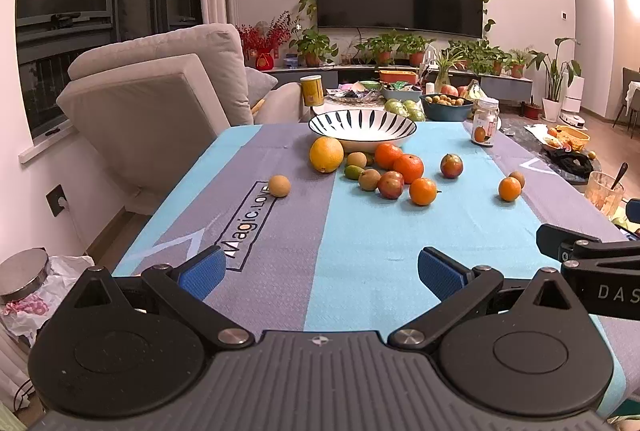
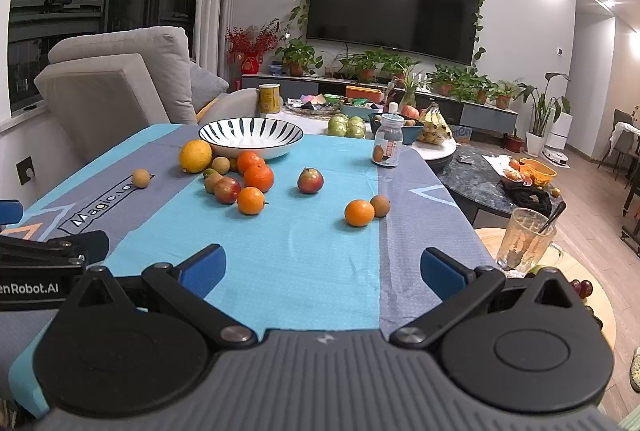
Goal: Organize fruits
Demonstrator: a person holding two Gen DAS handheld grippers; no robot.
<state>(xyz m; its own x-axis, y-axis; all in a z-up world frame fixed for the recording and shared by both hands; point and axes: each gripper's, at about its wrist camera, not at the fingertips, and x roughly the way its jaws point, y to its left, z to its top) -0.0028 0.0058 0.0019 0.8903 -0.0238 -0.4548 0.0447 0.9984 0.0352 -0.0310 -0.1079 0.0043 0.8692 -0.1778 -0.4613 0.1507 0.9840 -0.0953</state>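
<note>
Fruits lie loose on the tablecloth (image 1: 360,231), none yet in the bowl (image 1: 362,129), which stands at the far end and appears to hold nothing. A yellow citrus (image 1: 326,154) sits just in front of the bowl's left side. Right of it is a cluster: two oranges (image 1: 400,161), a third orange (image 1: 423,191), small brown fruits and a reddish fruit (image 1: 391,184), several touching. A second reddish fruit (image 2: 310,180) stands apart to the right. Further right, an orange (image 2: 359,213) touches a small brown fruit (image 2: 380,205). One brown fruit (image 1: 279,186) lies alone on the left, near the printed label.

Left gripper (image 1: 320,275) and right gripper (image 2: 322,271) both hover over the near end of the cloth, jaws spread, holding nothing, well short of any fruit.

Step in hand: judged as the start (no fruit gathered). The next move calls for reaching forward to one isolated fruit; the right-hand orange suits the right gripper, though its brown neighbour may roll when disturbed. A jar (image 2: 387,140) stands beyond it, clear of that path.
</note>
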